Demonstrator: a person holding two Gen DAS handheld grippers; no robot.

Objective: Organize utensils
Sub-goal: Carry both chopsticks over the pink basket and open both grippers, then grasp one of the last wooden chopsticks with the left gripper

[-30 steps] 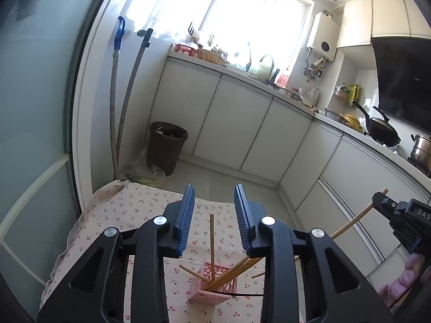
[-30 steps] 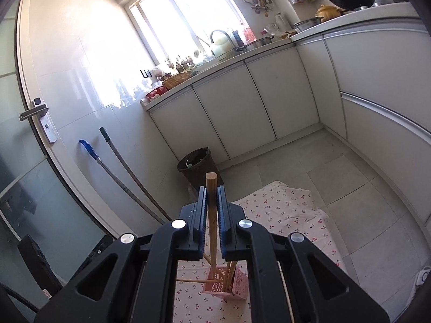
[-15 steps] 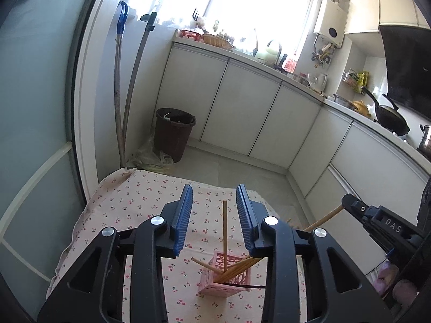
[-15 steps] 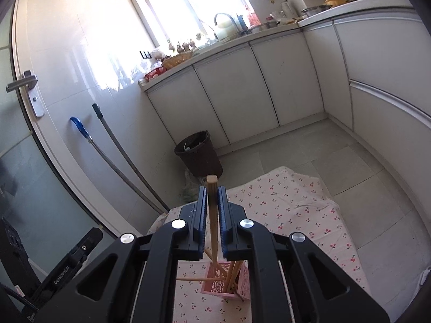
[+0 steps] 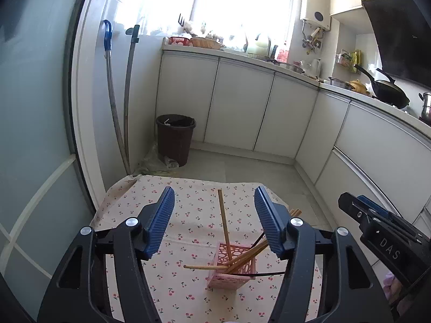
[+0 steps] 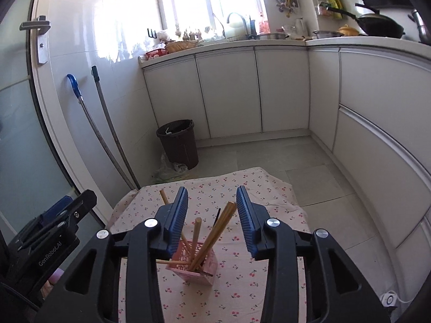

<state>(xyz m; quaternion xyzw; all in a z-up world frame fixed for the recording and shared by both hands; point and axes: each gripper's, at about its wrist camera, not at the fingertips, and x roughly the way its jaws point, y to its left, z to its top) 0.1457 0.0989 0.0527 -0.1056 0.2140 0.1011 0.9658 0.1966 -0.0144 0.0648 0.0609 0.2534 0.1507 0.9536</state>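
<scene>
Both grippers (image 5: pixel 214 220) (image 6: pixel 212 222) parted, above holder (image 6: pixel 194 265)

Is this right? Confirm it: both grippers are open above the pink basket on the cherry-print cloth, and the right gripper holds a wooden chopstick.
Not quite. The right gripper holds nothing: the right wrist view shows its jaws spread, with the wooden chopsticks standing loose in the pink basket. The rest stands: the left gripper is open too, and the basket sits on the cherry-print cloth.
</scene>
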